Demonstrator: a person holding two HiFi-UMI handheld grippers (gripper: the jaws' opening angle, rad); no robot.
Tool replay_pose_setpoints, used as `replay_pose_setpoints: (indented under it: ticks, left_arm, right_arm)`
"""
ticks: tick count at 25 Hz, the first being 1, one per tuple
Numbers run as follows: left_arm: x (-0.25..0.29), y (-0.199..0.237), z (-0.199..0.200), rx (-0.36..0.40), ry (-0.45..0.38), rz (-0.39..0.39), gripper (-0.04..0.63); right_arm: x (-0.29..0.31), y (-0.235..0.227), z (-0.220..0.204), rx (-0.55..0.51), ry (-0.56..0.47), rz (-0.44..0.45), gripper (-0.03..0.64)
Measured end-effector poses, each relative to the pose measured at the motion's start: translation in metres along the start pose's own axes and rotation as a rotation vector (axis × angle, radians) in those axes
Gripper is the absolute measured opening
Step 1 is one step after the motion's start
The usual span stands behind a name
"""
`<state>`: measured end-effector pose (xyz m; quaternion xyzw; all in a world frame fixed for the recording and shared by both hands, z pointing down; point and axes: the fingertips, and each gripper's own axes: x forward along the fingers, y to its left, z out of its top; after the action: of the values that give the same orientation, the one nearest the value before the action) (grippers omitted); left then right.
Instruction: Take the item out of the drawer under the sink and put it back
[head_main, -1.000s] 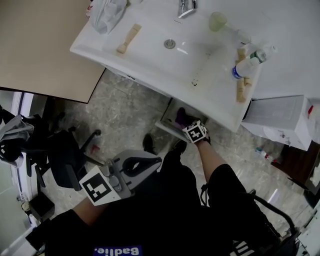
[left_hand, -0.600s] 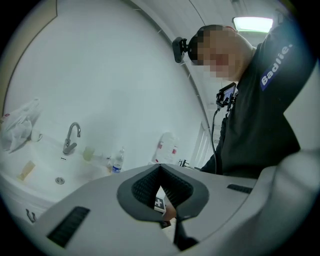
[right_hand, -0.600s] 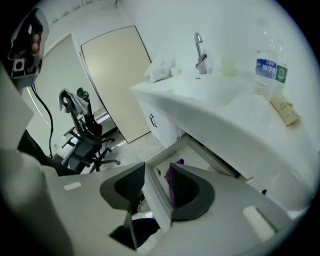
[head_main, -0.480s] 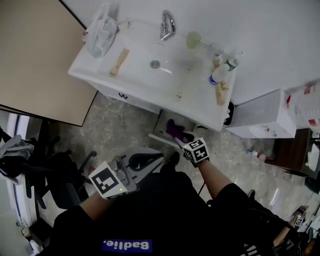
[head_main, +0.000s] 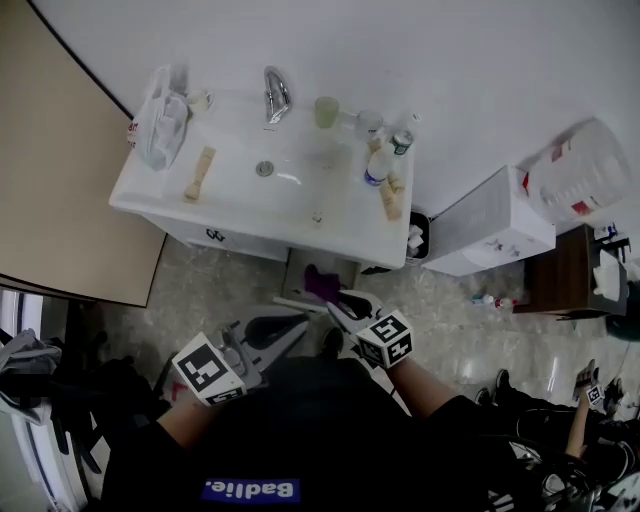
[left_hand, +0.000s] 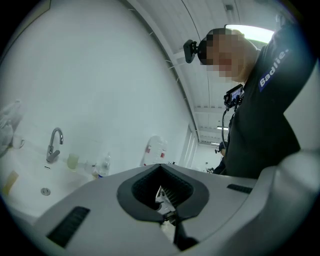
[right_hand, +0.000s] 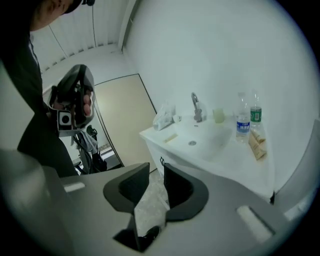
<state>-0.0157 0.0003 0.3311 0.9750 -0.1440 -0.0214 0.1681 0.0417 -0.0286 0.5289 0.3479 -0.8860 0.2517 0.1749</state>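
With the left gripper's (left_hand: 160, 169) jaws together and the right gripper's (right_hand: 156, 169) just narrowed yet apart on nothing, the open drawer (head_main: 296, 272) holding the purple item (head_main: 320, 282) could catch a stray kick.

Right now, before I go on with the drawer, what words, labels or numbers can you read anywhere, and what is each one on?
"Badlie." on the chest of the person's black shirt, and again on its sleeve in the left gripper view.
Blue label on the water bottle: too small to read.
Red-and-white label on the large white container: blurred, unreadable.
Nothing else is legible.
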Motion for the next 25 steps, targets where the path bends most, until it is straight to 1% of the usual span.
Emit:
replay_pose_setpoints:
  ticks: [3,6,9,11,14,18,21,25]
  left_arm:
    - [0.006,-0.003,0.005,0.024,-0.010,-0.021,-0.011]
    - [0.011,-0.009,0.007,0.027,-0.005,-0.052,-0.011]
    - [0.014,-0.013,0.008,0.025,0.001,-0.081,-0.011]
    - [0.015,-0.014,0.008,0.031,-0.004,-0.082,-0.011]
    - [0.017,-0.018,0.006,0.019,0.017,-0.093,-0.011]
    - [0.022,-0.017,0.009,0.016,0.012,-0.091,-0.011]
    - [0.025,-0.021,0.006,0.000,0.017,-0.096,-0.011]
    - [0.027,-0.021,0.002,-0.004,0.016,-0.098,-0.011]
  right_arm:
    - [-0.025,0.011,0.031,-0.019,-0.113,-0.018,0.057]
    - [-0.049,0.023,0.058,-0.029,-0.214,-0.031,0.033]
    - [-0.067,0.038,0.081,-0.054,-0.284,-0.029,0.017]
    - [-0.078,0.050,0.094,-0.062,-0.325,-0.019,0.008]
    - [-0.095,0.065,0.114,-0.066,-0.384,-0.008,0.003]
    - [-0.110,0.076,0.132,-0.098,-0.444,-0.008,0.002]
    - [-0.115,0.080,0.131,-0.109,-0.469,-0.006,0.002]
    - [-0.114,0.084,0.125,-0.103,-0.470,0.003,0.002]
